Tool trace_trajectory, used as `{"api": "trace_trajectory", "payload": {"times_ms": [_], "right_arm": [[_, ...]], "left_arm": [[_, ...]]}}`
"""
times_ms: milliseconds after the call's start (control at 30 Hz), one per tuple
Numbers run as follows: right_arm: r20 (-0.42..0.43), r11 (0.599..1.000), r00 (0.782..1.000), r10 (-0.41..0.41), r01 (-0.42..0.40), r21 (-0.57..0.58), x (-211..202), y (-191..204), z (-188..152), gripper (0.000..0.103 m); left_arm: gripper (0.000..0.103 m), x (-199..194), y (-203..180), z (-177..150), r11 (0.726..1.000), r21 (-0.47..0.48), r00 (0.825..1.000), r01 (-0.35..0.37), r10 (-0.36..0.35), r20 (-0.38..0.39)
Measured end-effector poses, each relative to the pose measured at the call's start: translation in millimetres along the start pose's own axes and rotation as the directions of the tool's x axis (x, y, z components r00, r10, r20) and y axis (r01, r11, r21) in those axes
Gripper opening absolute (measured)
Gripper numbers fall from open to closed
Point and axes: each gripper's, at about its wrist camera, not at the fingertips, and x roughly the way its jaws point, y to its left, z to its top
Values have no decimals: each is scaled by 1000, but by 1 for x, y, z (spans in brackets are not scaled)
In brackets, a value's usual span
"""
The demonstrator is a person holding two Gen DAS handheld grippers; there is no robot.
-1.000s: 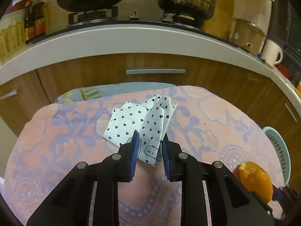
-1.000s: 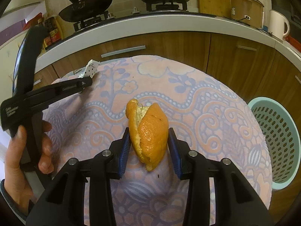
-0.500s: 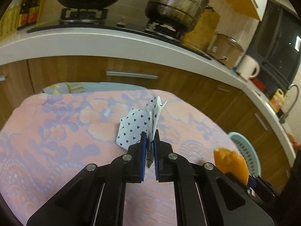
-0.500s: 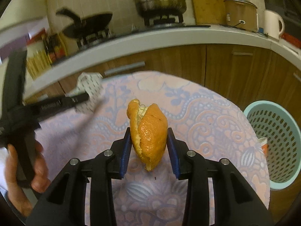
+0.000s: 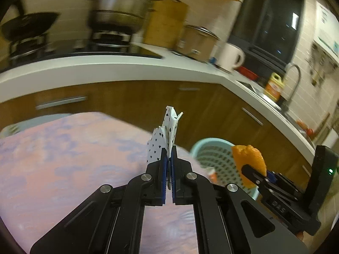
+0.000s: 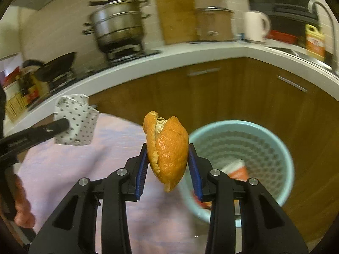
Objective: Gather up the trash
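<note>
1. Our left gripper (image 5: 167, 155) has its jaws pinched nearly together on the napkin (image 5: 164, 139), a white sheet with small black hearts. The paper stands up out of the blue pads (image 5: 162, 169) and clear of the tablecloth (image 5: 63, 148).
2. Our right gripper (image 6: 168, 165) clamps the orange peel (image 6: 166, 148) between its blue pads (image 6: 142, 169), jaws part open around it. The peel sticks up and forward of the fingertips, off the cloth.
3. The basket (image 6: 281, 148), pale teal with a perforated wall, sits ahead and to the right of the right gripper, lower than the peel. An orange-and-white scrap (image 6: 238, 170) lies inside it.
4. From the left gripper, the basket (image 5: 208, 150) is ahead to the right, past the table's edge, with the peel (image 5: 249, 158) just right of it.
5. From the right gripper, the napkin (image 6: 74, 120) hangs off to the left, held in the left gripper (image 6: 60, 126).
6. A hand (image 6: 21, 207) shows at the lower left.
7. The counter (image 6: 190, 53) runs behind both grippers; much of it is blurred.
</note>
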Motion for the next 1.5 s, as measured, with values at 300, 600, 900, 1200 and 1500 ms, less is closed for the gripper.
{"api": "trace_trajectory", "payload": {"times_ms": [300, 600, 900, 1200, 1500], "right_arm": [[-128, 983, 990, -61, 82, 163, 36, -95, -3, 35], [-190, 973, 980, -67, 106, 206, 61, -117, -9, 57], [-172, 972, 983, -62, 99, 213, 41, -113, -11, 57], [-76, 986, 996, -38, 50, 158, -14, -66, -18, 58], [27, 995, 995, -93, 92, 49, -48, -22, -32, 66]], "left_arm": [[1, 77, -83, -13, 992, 68, 990, 104, -97, -100], [41, 107, -100, -27, 987, 99, 986, 124, -111, -123], [42, 93, -88, -31, 990, 94, 989, 101, -90, -115], [54, 30, -65, -49, 995, 102, 999, 4, 0, -48], [76, -18, -39, -71, 981, 83, 980, -177, 168, 105]]}}
